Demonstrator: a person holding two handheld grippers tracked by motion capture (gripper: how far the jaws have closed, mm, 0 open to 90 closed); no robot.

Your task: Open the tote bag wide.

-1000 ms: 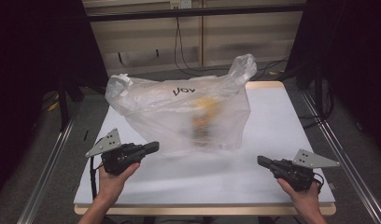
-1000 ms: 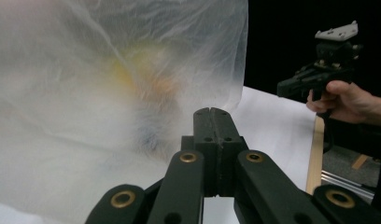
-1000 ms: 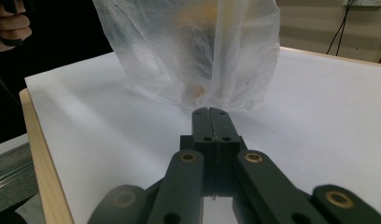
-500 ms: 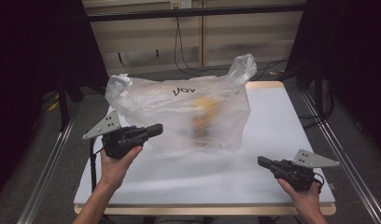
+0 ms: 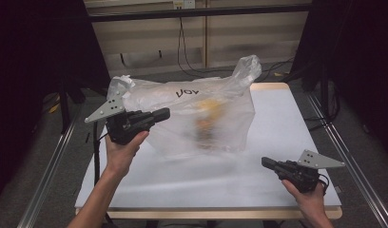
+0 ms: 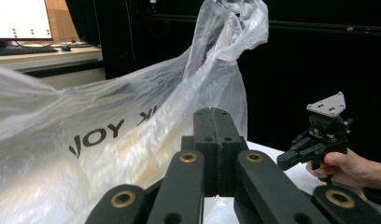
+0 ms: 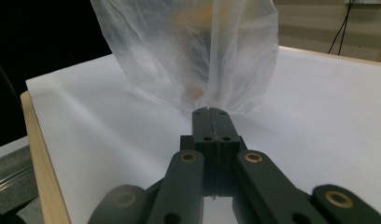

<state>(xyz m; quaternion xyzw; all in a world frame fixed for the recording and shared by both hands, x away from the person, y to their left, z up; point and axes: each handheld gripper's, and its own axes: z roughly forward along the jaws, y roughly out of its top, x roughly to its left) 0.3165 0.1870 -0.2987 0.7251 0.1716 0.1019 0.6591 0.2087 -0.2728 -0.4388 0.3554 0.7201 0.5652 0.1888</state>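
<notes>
The plastic bag [image 5: 197, 118] stands just beyond the closed, empty left hand-held gripper [image 5: 164, 113]; the right hand-held gripper [image 5: 266, 162], also closed and empty, sits well apart.

Clear plastic bag [image 5: 197, 118] stood upright on the far-centre part of the white table [image 5: 277, 137], puffed out and crinkled. Dark lettering was printed on its upper face. Two handles stuck up, one at the far right corner, one at the left. Something yellow-orange [image 5: 208, 107] showed blurred through the film inside, identity unclear. Bag's bottom edge rested on the table top.
</notes>
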